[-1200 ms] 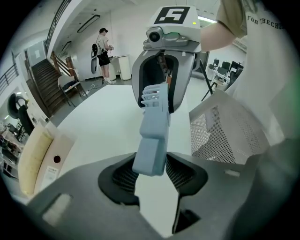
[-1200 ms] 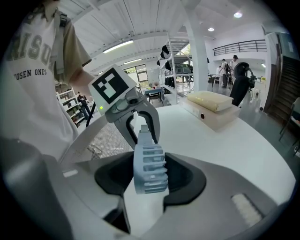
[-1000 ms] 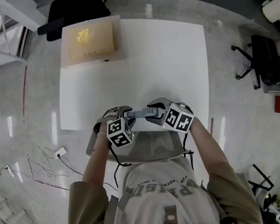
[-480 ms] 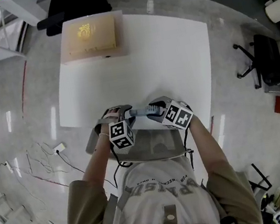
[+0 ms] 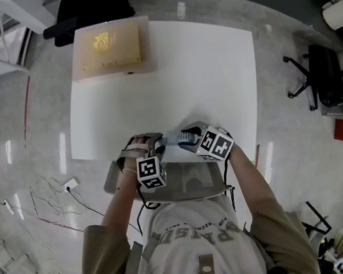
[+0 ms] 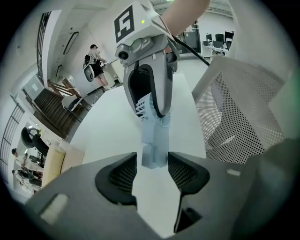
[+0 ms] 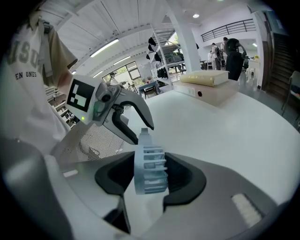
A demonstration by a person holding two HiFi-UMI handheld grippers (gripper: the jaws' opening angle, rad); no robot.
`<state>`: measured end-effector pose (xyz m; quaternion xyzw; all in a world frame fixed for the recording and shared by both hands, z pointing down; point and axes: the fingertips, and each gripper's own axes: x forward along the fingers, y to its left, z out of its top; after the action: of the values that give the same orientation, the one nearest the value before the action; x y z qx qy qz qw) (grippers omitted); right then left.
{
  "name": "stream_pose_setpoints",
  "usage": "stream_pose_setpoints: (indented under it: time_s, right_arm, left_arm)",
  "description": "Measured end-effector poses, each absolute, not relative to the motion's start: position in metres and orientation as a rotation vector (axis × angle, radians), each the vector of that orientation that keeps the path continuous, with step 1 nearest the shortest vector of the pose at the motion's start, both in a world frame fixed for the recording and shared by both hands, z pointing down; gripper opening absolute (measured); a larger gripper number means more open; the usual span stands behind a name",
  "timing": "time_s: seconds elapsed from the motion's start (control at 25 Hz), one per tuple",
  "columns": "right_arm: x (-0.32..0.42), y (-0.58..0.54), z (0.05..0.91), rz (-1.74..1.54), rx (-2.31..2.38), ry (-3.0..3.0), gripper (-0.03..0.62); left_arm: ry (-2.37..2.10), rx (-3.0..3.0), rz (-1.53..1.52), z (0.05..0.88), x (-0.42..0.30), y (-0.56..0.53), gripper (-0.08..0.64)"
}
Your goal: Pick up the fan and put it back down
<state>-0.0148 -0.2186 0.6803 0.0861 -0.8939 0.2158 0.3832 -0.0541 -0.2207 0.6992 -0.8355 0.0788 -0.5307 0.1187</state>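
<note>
A small pale-blue hand fan (image 5: 171,140) lies level over the near edge of the white table (image 5: 166,69). My right gripper (image 5: 186,138) is shut on its ribbed head (image 7: 150,164), which fills the gap between the pads. My left gripper (image 5: 156,143) faces it from the left and stands open. The tip of the fan's handle (image 6: 153,140) sits between the left gripper's (image 6: 152,164) pads with a gap on each side. The right gripper (image 6: 149,96) shows straight ahead in the left gripper view. Whether the fan touches the table I cannot tell.
A beige box (image 5: 109,48) stands at the table's far left corner. A grey mesh chair back (image 5: 188,179) sits between me and the table, under both hands. A black chair (image 5: 91,10) stands beyond the table, and more black chairs (image 5: 324,75) at the right. Cables (image 5: 58,197) lie on the floor at the left.
My left gripper has rolled and its jaws have spread off the fan's handle. My right gripper has sunk a little with the fan still in it.
</note>
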Motion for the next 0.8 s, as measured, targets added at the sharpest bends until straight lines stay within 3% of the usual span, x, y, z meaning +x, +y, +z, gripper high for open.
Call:
stream_pose_setpoints:
  time_s: [0.8]
  right_arm:
    - [-0.0125, -0.2270, 0.6876, 0.622, 0.244, -2.280, 0.189]
  left_arm:
    - [0.243, -2.373, -1.543, 0.7007, -0.0486, -0.2250, 0.186]
